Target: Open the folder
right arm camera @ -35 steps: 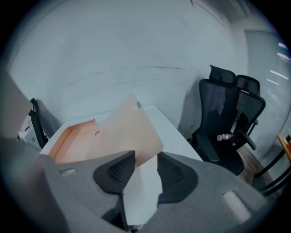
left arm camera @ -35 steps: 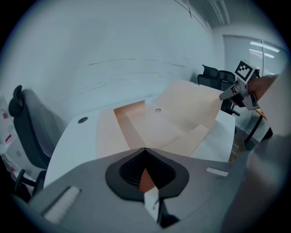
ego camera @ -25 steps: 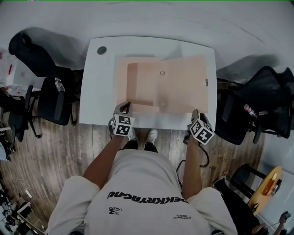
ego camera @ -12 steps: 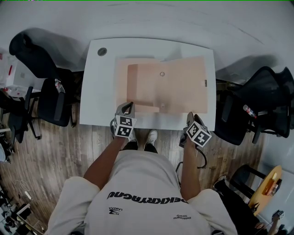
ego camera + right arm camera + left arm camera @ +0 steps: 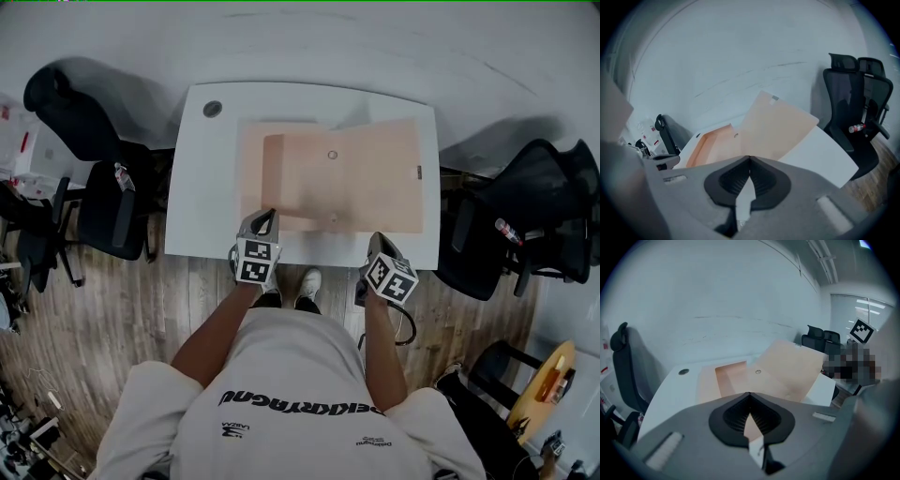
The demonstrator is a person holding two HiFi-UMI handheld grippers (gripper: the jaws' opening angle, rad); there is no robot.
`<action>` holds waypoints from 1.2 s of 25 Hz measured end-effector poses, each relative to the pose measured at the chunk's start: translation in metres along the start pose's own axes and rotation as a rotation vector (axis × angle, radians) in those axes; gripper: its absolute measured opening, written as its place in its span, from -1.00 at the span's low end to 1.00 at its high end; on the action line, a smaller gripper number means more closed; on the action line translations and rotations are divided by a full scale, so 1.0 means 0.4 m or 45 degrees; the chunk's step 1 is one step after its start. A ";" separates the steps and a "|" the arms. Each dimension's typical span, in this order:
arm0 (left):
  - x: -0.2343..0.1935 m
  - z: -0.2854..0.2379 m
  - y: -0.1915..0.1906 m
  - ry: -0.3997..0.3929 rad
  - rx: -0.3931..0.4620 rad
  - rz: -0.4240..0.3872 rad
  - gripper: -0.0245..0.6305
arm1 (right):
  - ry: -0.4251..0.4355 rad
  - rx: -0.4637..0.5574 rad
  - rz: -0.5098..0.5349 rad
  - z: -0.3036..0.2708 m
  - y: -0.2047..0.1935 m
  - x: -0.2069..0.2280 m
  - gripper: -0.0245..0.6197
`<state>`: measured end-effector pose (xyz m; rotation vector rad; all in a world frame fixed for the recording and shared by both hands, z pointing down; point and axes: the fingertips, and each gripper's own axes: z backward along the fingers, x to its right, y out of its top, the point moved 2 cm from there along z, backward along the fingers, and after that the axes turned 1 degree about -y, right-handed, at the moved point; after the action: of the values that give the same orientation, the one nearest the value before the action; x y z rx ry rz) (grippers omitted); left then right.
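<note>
At the surface's [image 5: 202, 187] near edge, my left gripper [image 5: 267, 215] pinches the folder [image 5: 366, 178], spread across mid-surface, by its near-left corner. My right gripper's [image 5: 376, 240] jaws have just closed on nothing, toward the near-right corner.

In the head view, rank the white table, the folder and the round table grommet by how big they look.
white table, largest
folder, next
round grommet, by far smallest
None look alike.

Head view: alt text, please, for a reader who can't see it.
Seen from above, a person at a white table pinches the near-left edge of a tan folder with the left gripper. The right gripper, shut and empty, hovers at the table's front edge.
</note>
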<state>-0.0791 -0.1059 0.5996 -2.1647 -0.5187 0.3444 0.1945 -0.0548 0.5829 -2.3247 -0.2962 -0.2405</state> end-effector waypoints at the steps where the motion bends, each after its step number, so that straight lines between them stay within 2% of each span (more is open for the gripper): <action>1: -0.001 0.004 0.003 0.003 0.005 0.006 -0.94 | 0.020 0.011 0.015 -0.001 0.005 -0.015 -0.92; 12: -0.008 0.042 0.046 0.037 0.054 0.068 -0.94 | 0.214 0.105 0.169 -0.010 0.045 -0.157 -0.92; 22: 0.002 0.069 0.113 0.007 0.143 0.141 -0.94 | 0.308 0.221 0.277 -0.013 0.099 -0.265 -0.92; 30: 0.041 0.119 0.191 -0.035 0.248 0.129 -0.94 | 0.372 0.335 0.367 0.012 0.137 -0.336 -0.93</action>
<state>-0.0661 -0.1070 0.5090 -2.0034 -0.3747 0.4617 0.0820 -0.1076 0.5075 -2.0081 0.1452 -0.3681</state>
